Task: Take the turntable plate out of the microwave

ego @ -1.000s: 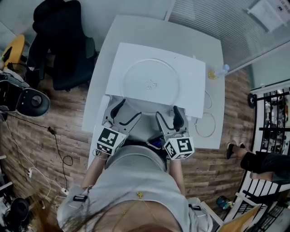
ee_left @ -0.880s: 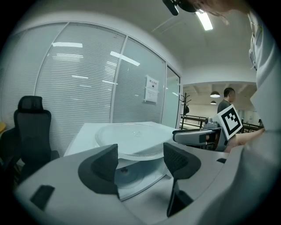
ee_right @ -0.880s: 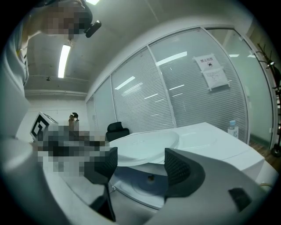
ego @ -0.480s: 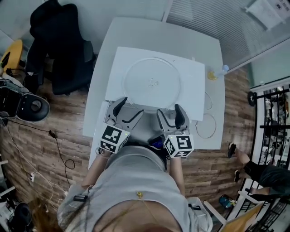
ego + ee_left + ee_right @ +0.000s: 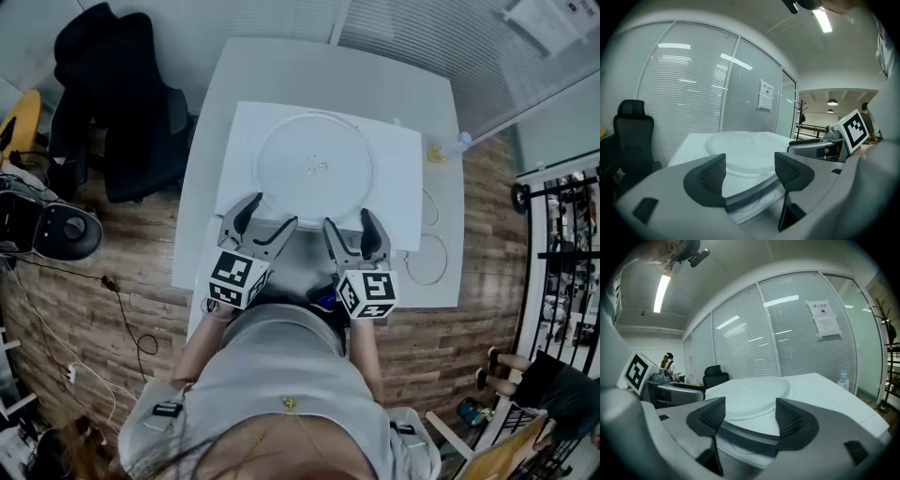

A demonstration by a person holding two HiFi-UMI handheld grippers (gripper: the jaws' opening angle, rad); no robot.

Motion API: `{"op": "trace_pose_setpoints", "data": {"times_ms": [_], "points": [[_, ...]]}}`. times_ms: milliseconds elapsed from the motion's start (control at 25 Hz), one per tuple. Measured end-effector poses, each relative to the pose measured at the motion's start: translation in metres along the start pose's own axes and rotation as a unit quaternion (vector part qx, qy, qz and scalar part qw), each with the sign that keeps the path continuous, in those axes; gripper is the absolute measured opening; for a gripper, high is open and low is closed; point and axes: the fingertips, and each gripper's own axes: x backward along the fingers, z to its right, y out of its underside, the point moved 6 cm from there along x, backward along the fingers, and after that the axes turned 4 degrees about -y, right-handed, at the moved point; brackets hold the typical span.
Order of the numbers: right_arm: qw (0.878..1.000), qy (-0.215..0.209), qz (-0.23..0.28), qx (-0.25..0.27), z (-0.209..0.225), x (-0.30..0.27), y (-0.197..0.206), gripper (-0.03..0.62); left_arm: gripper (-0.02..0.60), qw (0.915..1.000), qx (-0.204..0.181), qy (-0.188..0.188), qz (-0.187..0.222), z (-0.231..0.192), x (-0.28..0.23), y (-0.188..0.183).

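Observation:
A round clear glass turntable plate [image 5: 314, 167] lies flat on the top of the white microwave [image 5: 398, 202], which stands on a white table [image 5: 281, 66]. My left gripper [image 5: 270, 214] is open at the microwave's near edge, just short of the plate's near left rim. To its right, my right gripper [image 5: 349, 223] is also open, at the near right rim. Neither holds anything. In the left gripper view the plate [image 5: 740, 150] lies beyond the open left gripper [image 5: 750, 171]. The right gripper view shows the plate [image 5: 750, 392] past the open right gripper [image 5: 752, 413].
A black office chair [image 5: 112, 103] stands left of the table. A water bottle [image 5: 455, 145] is at the table's right edge, and two clear rings [image 5: 427, 258] lie on the table right of the microwave. Glass walls with blinds [image 5: 693, 84] lie behind.
Both grippers have crept a little forward toward the plate's near rim. A person at the right edge of the head view has walked off toward the bottom.

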Motion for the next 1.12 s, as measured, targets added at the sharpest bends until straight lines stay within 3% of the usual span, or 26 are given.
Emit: {"op": "trace_pose_setpoints", "data": {"times_ms": [1120], "points": [[1.000, -0.014, 0.005, 0.015, -0.004, 0.015, -0.002, 0.314, 0.325, 0.9999, 0.011, 0.003, 0.006, 0.009, 0.010, 0.003]]}}
